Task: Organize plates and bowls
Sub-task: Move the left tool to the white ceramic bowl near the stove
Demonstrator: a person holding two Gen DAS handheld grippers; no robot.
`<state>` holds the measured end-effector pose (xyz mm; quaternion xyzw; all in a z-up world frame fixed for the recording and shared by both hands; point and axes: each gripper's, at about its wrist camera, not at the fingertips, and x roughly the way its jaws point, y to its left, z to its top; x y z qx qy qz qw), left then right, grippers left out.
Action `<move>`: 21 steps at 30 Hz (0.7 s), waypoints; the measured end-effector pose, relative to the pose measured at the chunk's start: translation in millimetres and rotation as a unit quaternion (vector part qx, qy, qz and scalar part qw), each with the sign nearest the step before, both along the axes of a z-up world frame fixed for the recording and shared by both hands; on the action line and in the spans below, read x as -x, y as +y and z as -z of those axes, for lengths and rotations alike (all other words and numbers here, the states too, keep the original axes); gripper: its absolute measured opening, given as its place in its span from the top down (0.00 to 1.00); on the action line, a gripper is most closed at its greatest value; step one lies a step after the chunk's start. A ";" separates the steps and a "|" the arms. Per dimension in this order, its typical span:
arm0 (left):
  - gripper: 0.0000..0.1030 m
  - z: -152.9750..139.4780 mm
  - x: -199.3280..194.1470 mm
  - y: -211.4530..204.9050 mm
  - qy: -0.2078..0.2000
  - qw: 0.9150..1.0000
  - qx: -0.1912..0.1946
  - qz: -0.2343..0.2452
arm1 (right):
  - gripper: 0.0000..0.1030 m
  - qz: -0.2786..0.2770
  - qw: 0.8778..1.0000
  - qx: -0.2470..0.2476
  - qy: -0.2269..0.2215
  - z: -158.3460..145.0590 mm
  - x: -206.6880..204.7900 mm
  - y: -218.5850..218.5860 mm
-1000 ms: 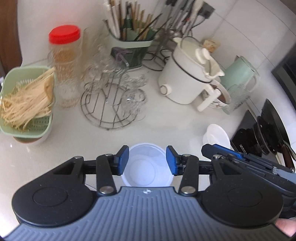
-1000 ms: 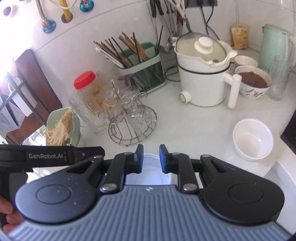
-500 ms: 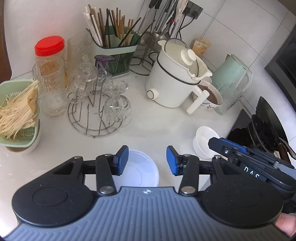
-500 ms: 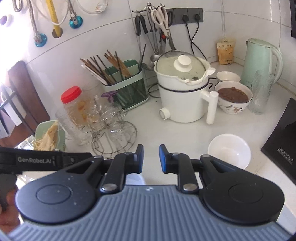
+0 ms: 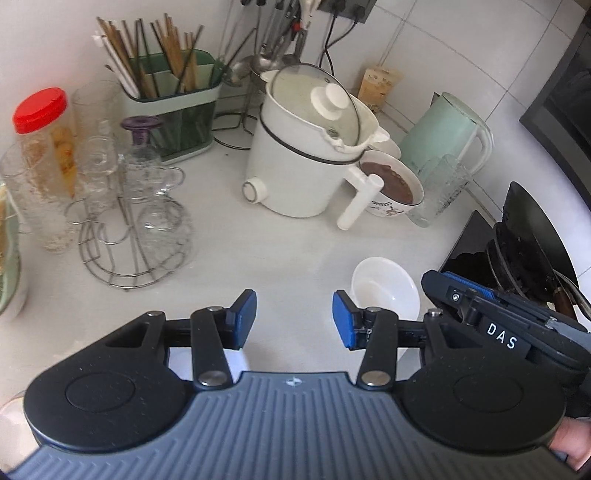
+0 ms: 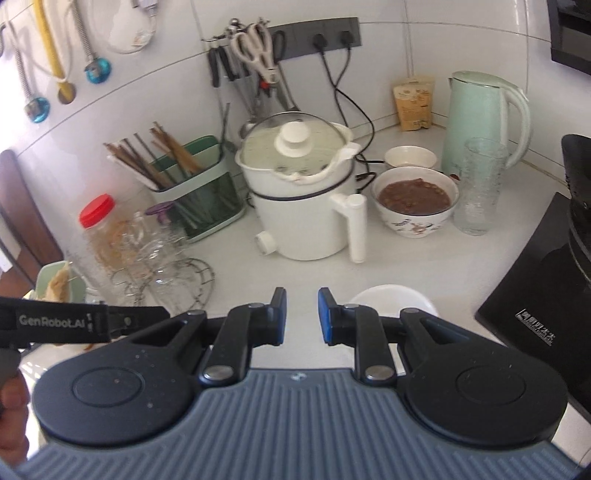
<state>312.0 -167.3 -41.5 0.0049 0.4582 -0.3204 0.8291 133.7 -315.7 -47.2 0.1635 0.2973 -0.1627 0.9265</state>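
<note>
White electric pot (image 6: 306, 206) with glass lid mid-counter; mint kettle (image 6: 480, 118) far right, ribbed glass (image 6: 478, 184) in front of it. Chopstick caddy (image 6: 195, 188) far left, red-lidded jar (image 6: 98, 229) and wire glass rack (image 5: 129, 221) nearer left. Black cooktop (image 6: 535, 295) at right edge.

White-tiled kitchen corner in bright daylight

A white counter (image 6: 229, 266) meets a glossy white tiled wall (image 6: 388, 59). A dark socket strip (image 6: 317, 35) on the wall carries two black plugs, with scissors (image 6: 255, 48) and utensils hanging beside it. Hoses (image 6: 48, 44) hang at far left, where a brown wooden panel (image 6: 14, 206) stands. A black hob (image 6: 546, 295) sits at the right.
</note>
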 end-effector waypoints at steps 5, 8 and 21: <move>0.50 7.0 -1.0 -29.4 0.005 1.000 0.000 0.002 | 0.78 0.011 1.000 0.008 0.006 7.7 7.9 -28.4; 0.50 10.7 -3.2 -47.9 0.002 1.000 -0.004 0.010 | 0.78 0.026 1.000 0.010 0.009 13.8 11.5 -47.0; 0.50 46.5 -22.1 -112.5 0.025 0.998 -0.038 0.032 | 0.50 0.073 0.997 -0.015 0.035 50.1 10.6 -104.3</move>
